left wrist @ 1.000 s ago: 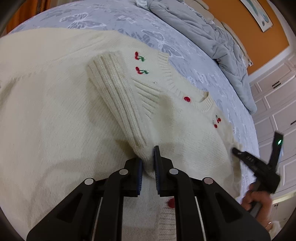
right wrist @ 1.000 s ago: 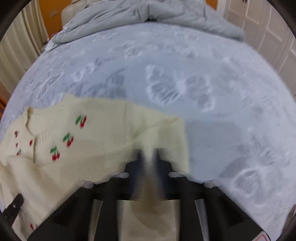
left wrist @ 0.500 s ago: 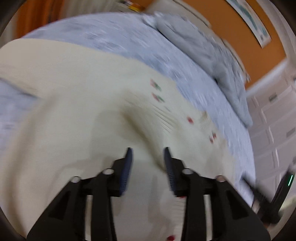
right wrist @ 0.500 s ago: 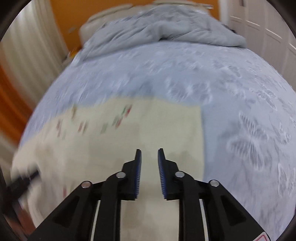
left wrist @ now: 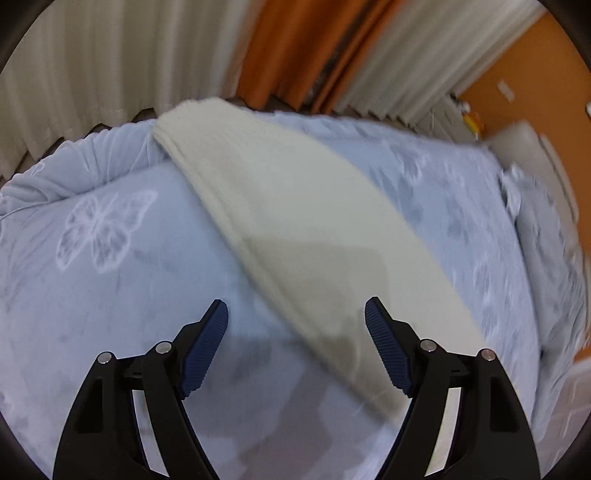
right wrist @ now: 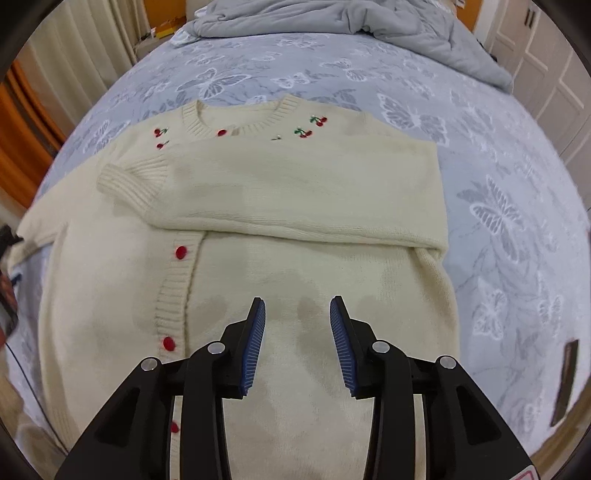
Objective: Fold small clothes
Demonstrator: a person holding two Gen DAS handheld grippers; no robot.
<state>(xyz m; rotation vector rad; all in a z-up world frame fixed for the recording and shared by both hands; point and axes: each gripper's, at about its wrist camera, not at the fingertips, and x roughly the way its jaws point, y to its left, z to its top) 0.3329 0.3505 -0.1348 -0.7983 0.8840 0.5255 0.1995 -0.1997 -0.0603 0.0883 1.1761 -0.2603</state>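
Observation:
A cream knit cardigan [right wrist: 303, 229] with red buttons and cherry embroidery lies flat on the bed. Its right sleeve [right wrist: 258, 192] is folded across the chest, cuff to the left. My right gripper [right wrist: 297, 314] is open and empty, just above the cardigan's lower body. In the left wrist view the other cream sleeve [left wrist: 295, 206] stretches out over the sheet toward the bed edge, blurred. My left gripper [left wrist: 295, 314] is wide open and empty, above the near end of that sleeve.
The bed has a blue sheet [right wrist: 498, 206] with white butterfly prints. A grey duvet [right wrist: 332, 22] is bunched at the head. Cream and orange curtains [left wrist: 258, 48] hang past the bed edge. White cupboard doors [right wrist: 546, 55] stand at the right.
Both grippers opened and let go of the cardigan. The right sleeve now lies folded across the chest. The left gripper swung away to the outstretched left sleeve; the right pulled back over the body.

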